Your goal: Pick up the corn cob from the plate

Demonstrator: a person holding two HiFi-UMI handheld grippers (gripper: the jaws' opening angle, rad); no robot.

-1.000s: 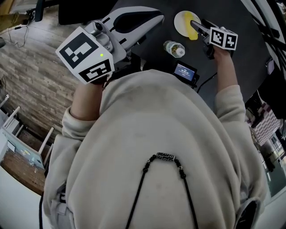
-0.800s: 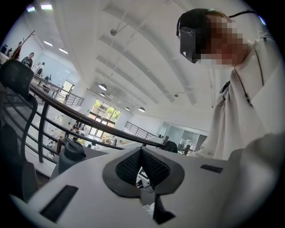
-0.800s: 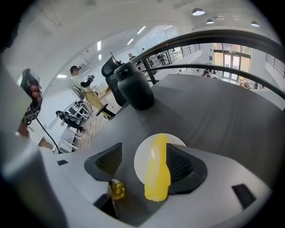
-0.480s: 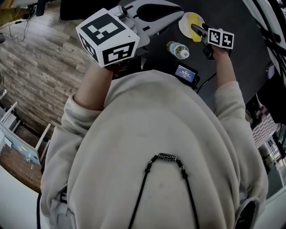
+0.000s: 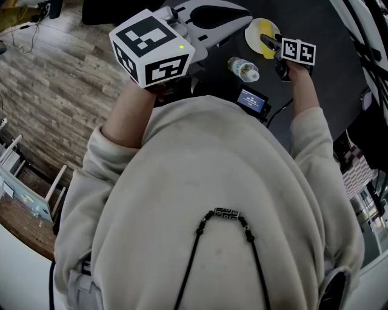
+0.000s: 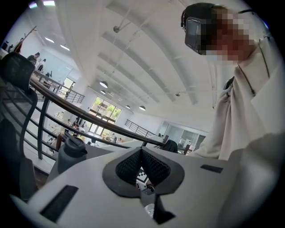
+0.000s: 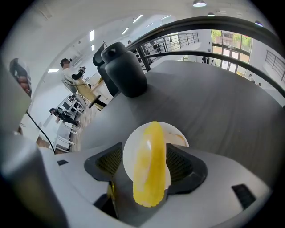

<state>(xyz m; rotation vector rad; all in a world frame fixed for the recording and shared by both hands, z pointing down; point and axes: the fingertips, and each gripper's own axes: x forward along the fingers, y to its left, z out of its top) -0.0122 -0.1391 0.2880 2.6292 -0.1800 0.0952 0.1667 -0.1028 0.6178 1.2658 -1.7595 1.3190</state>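
Note:
In the right gripper view, a yellow corn cob lies lengthwise between the two jaws of my right gripper, over a small white plate. The jaws stand open around it, and a strip of plate shows between the left pad and the cob. In the head view the right gripper reaches onto the plate at the far side of the dark table, where the corn cob shows yellow. My left gripper is held up high and away from the plate, its jaws shut on nothing.
A dark flask stands on the table beyond the plate. A small clear bottle lies between the plate and the person's body, beside a small device with a lit screen. Wooden floor lies off the table's left side.
The left gripper has swung up and to the right across the head view. The right gripper has stayed at the plate with the corn between its jaws.

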